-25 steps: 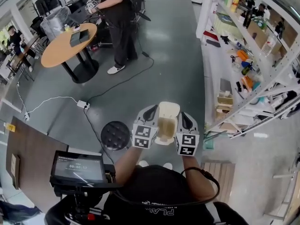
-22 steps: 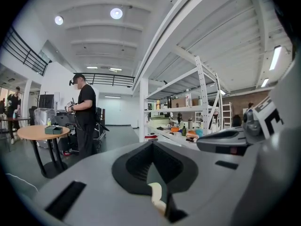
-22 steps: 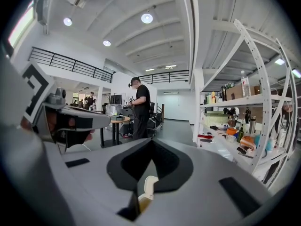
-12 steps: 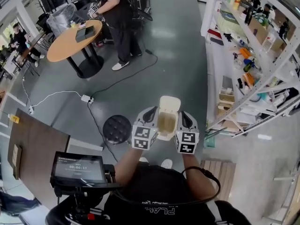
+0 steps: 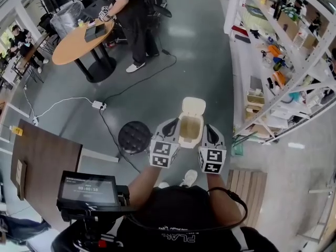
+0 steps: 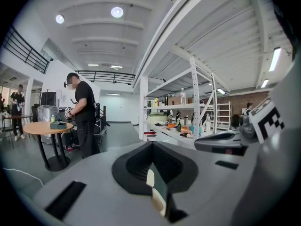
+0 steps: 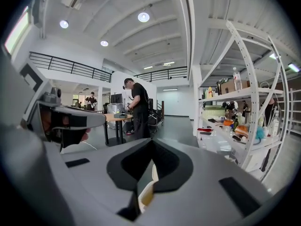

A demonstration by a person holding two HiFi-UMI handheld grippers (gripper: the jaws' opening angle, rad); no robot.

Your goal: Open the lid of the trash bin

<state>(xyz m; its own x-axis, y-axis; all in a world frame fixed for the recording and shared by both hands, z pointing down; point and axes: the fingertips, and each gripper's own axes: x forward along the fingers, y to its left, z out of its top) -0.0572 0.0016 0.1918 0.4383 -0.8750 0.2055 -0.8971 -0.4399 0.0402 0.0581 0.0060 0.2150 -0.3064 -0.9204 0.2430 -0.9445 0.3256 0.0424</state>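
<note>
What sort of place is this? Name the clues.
Probably a workshop or lab: white shelving crowded with tools and bottles, a bare grey floor with a power strip, a round table.

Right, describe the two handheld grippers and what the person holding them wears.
The left gripper and right gripper look alike: smooth grey shells, a black teardrop-shaped recess near the jaws, and a rear cube of black-and-white square markers. The person wears a black top with white lettering, and a black cable loops by the right arm.
</note>
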